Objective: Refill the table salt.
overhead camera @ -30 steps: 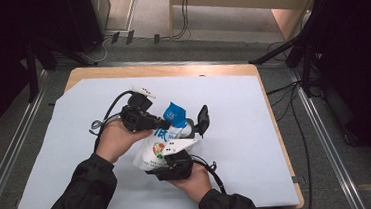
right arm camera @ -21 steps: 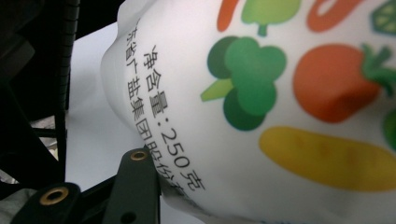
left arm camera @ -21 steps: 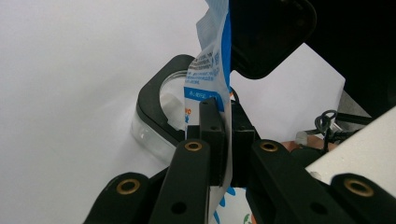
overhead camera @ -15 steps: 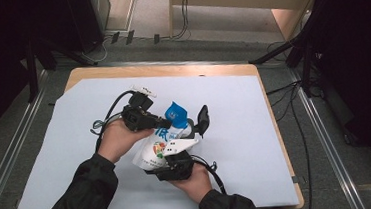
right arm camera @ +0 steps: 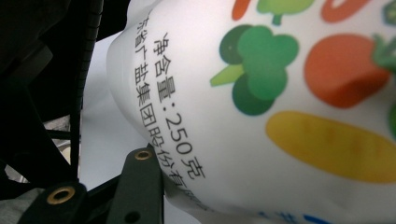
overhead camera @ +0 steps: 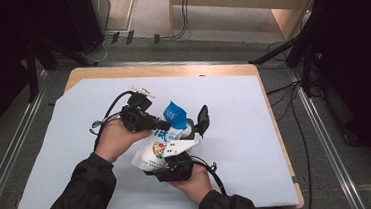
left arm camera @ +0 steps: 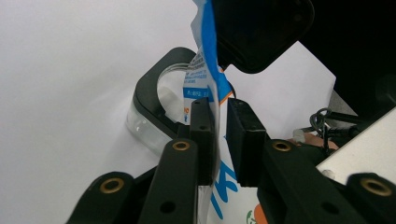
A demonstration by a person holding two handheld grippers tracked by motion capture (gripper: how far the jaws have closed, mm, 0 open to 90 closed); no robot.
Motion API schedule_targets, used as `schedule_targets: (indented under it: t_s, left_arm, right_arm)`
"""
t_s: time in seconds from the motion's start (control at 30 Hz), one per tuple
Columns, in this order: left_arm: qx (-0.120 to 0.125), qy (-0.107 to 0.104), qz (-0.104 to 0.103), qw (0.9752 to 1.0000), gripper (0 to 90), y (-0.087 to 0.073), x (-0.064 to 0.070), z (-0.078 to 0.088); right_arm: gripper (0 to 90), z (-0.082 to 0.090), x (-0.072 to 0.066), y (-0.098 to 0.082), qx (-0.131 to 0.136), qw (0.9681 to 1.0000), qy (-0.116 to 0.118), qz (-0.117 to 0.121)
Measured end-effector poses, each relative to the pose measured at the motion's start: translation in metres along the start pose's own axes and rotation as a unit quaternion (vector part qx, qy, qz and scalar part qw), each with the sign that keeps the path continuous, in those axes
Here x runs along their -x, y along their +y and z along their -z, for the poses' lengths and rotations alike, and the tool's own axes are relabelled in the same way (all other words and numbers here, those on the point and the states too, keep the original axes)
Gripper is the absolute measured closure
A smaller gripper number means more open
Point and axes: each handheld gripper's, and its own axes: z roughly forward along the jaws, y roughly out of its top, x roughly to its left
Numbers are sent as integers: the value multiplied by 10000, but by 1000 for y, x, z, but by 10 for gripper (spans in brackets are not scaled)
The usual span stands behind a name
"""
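Observation:
A white bag (overhead camera: 158, 149) with vegetable pictures and a blue top (overhead camera: 174, 111) is held tilted over the middle of the table. My right gripper (overhead camera: 185, 129) comes up from below and is shut on the bag's body (right arm camera: 280, 107); one finger (right arm camera: 142, 186) lies against its underside. My left gripper (overhead camera: 163, 125) reaches in from the left to the bag's upper edge (left arm camera: 210, 70). Its jaws have just been opening. The film rests on one pad, and a narrow gap shows at the other, so the left gripper (left arm camera: 222, 135) stands open around the edge.
A clear round container with a black rim (left arm camera: 156, 105) stands just beyond the bag. A white sheet (overhead camera: 255, 129) covers the wooden table (overhead camera: 171, 71). Cables (overhead camera: 105, 113) trail from the grippers. Metal rails (overhead camera: 326, 138) and dark stands flank the table.

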Motion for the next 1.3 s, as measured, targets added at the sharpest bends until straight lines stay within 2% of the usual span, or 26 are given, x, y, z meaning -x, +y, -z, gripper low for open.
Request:
schedule_targets:
  t_s: [0.13, 0.3, 0.4, 0.67, 0.77, 0.9, 1.0, 1.23, 1.3]
  left_arm:
    - [-38, 7, 41, 10000, 805, 0, 2, 1]
    - [-39, 70, 53, 10000, 871, 1, 3, 1]
    - [39, -3, 127, 9999, 836, 2, 4, 1]
    - [-99, -12, 150, 9998, 778, 1, 2, 2]
    - [-134, -67, 250, 9996, 740, 0, 1, 3]
    - [-84, -4, 272, 9996, 796, 1, 1, 2]
    - [-106, 53, 238, 9996, 893, 1, 0, 1]
    - [-138, 324, 185, 9992, 900, 4, 8, 0]
    - [-117, 340, 168, 9992, 900, 4, 9, 0]
  right_arm:
    - [630, 1, 0, 1, 28, 10000, -8, 40]
    - [634, 1, -1, 1, 74, 9999, 72, 21]
    - [636, 2, 0, 2, 150, 9998, 130, -52]
    - [642, 3, 0, 2, 147, 9997, 193, -38]
    - [643, 3, 0, 2, 196, 9995, 237, -94]
    - [644, 5, 1, 3, 260, 9992, 272, -156]
    - [644, 6, 1, 3, 263, 9990, 312, -171]
    - [627, 5, 2, 6, 185, 9988, 336, -292]
    - [605, 4, 2, 7, 181, 9987, 334, -327]
